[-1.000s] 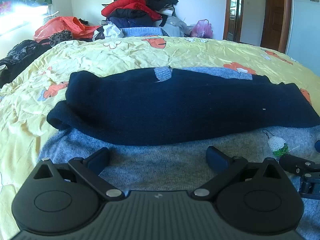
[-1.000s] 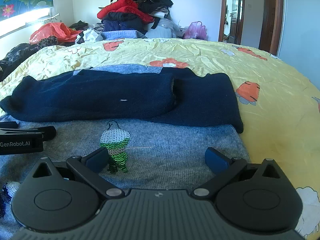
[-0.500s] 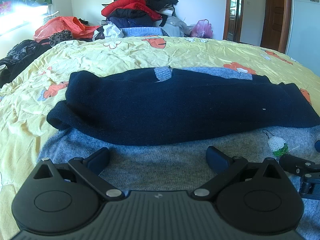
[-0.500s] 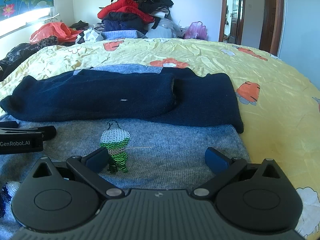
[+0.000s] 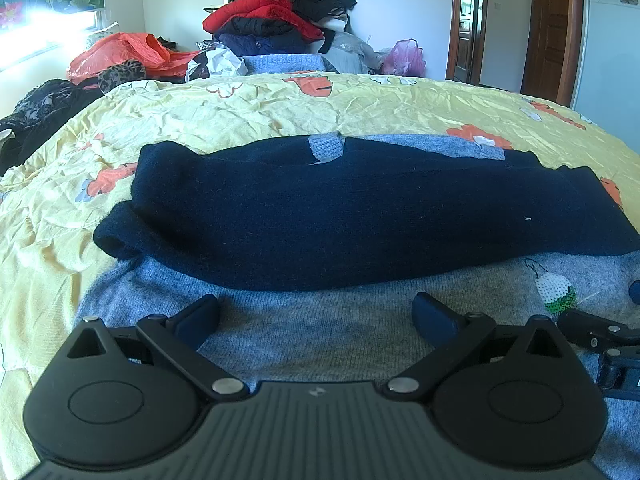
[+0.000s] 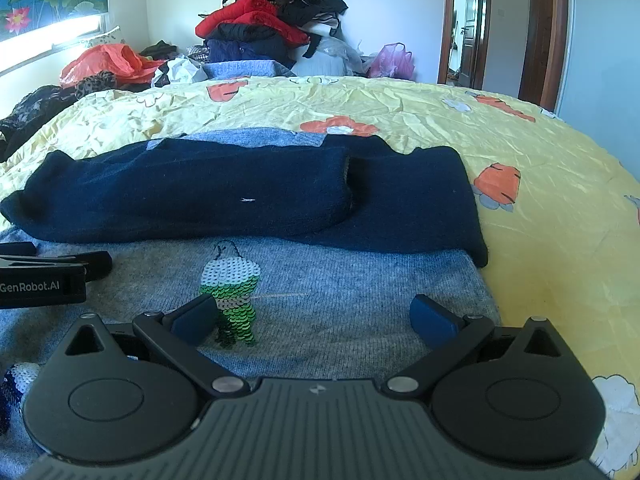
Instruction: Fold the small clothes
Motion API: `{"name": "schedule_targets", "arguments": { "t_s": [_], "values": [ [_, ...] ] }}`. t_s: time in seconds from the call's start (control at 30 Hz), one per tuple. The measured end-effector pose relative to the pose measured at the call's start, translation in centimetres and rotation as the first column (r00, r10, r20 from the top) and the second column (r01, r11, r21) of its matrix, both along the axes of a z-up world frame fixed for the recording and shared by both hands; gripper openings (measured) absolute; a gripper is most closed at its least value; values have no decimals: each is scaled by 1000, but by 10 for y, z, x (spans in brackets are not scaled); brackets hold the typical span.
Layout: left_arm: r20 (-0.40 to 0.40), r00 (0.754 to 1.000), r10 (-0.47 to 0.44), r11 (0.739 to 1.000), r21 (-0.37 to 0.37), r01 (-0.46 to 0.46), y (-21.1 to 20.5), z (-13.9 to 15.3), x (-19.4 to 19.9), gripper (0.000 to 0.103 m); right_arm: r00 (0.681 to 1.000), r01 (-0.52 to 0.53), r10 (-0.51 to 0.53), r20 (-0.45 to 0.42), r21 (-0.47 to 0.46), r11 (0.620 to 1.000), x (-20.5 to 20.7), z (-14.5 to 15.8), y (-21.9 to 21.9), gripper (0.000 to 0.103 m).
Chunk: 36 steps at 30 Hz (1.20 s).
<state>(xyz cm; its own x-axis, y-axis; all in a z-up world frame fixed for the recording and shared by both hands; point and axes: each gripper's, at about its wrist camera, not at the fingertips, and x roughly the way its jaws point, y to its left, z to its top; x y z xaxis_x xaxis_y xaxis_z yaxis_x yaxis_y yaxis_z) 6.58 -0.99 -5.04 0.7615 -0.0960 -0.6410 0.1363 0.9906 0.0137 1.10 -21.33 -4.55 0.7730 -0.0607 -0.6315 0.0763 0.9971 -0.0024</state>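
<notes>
Two hand-held grippers sit low and level, side by side, both aimed toward 12 o'clock. The left gripper [image 5: 316, 312] has its jaws spread wide, blue-padded fingertips [image 5: 198, 314] angled outward at roughly 10 and 2 o'clock from the black body, nothing between them. The right gripper [image 6: 314, 314] matches that pose, jaws equally wide, one blue pad [image 6: 432, 318] showing at the 2 o'clock side. In the left wrist view the right gripper's black finger appears at 3 o'clock; in the right wrist view the left gripper's finger, lettered "GenRobot.AI", juts in at 9 o'clock.
</notes>
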Motion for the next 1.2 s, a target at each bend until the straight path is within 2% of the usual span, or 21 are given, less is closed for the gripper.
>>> {"name": "schedule_targets", "arguments": {
  "t_s": [0.27, 0.37, 0.5, 0.63, 0.8, 0.97, 1.2],
  "values": [
    [-3, 1000, 0, 1000, -2, 0, 0, 0, 0, 103, 1000, 0, 0, 0, -1, 1000, 1, 0, 1, 103],
    [-22, 999, -28, 1000, 6, 28, 2, 3, 0, 103, 1000, 1, -1, -1, -2, 1000, 1, 0, 1, 103],
    [-47, 996, 77, 997, 10, -77, 10, 10, -8, 103, 1000, -9, 9, -1, 21, 1000, -2, 2, -2, 103],
    [-7, 994, 109, 993, 53, -109, 16, 21, -26, 103, 1000, -13, 13, 7, 85, 996, -18, 8, -11, 102],
    [-22, 996, 91, 991, 99, -88, 17, 27, -41, 103, 999, -51, 51, 11, 93, 994, -44, 22, -10, 103],
    [-69, 996, 59, 996, 77, -54, 19, 29, -51, 103, 995, -97, 96, 9, 97, 991, -66, 32, -3, 103],
    [-77, 995, 56, 995, 83, -49, 27, 29, -67, 103, 996, -89, 88, 13, 94, 992, -86, 40, -1, 103]
  ]
}}
